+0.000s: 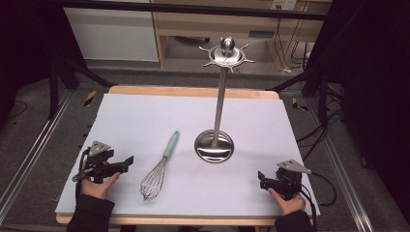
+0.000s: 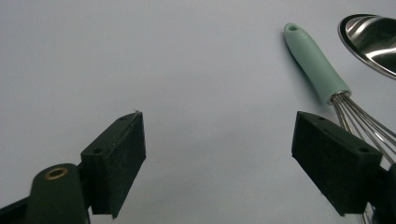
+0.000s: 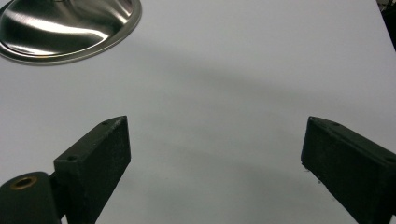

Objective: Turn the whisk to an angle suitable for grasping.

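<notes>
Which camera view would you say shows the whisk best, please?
The high view: the whole whisk lies on the white sheet, mint handle toward the steel stand, wire end nearer the person. The left gripper view shows its handle and some of the wires, partly behind that tool's jaw. The right gripper view looks toward the stand's base instead.
</notes>
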{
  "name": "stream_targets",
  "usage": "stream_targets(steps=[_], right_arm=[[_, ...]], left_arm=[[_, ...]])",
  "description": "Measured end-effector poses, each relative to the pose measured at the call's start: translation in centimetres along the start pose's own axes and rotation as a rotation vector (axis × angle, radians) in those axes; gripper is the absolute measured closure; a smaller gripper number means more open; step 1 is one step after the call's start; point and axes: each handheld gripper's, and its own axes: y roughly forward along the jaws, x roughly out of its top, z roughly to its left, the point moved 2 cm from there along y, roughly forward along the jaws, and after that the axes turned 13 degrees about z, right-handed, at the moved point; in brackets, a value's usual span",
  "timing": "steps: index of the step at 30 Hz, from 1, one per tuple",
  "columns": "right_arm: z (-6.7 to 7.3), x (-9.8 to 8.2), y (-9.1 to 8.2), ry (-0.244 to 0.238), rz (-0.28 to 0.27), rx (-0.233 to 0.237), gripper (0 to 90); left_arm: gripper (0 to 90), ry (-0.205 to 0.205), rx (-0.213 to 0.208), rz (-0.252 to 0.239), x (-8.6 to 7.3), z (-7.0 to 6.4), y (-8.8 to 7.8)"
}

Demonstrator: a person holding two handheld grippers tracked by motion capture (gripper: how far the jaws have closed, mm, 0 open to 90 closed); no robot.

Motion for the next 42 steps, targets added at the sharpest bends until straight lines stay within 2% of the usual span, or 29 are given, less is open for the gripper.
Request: stream_targets(steps=[4,12,16,21,24,32,42], right_arm=[[-0.2,0.0,-0.2,0.016,-0.01,-0.003,9.1],[-0.3,-0.1,-0.2,0.023,0.002,-0.006,9.2],[-0.2,-0.1,-0.1,0.016,0.009,-0.011,9.2],[0.0,-0.2,-0.1,0.017,0.012,-0.004,9.2],[0.2,-0.2,-0.2,0.007,0.013,-0.008,9.2],[0.3,-0.3,-0.4,0.007,0.011,-0.002,9.2],[0.3,-0.3,-0.3,0.007,0.021,0.001,9.2]], left_arm=[[17.9,-0.011,-0.022,-0.008,0.1,-0.3,-0.3],[20.1,0.002,-0.04,0.005,0.5,-0.9,-0.5],[21.5,0.023,-0.05,0.008,0.8,-1.5,-0.8],[22.8,0.051,-0.028,0.021,1.2,-2.1,-0.8],[22.8,0.072,-0.03,0.03,1.7,-2.5,-0.9],[21.0,0.097,-0.042,0.019,3.0,-3.5,-1.3],[21.0,0.126,-0.046,0.027,4.6,-4.8,-1.1]])
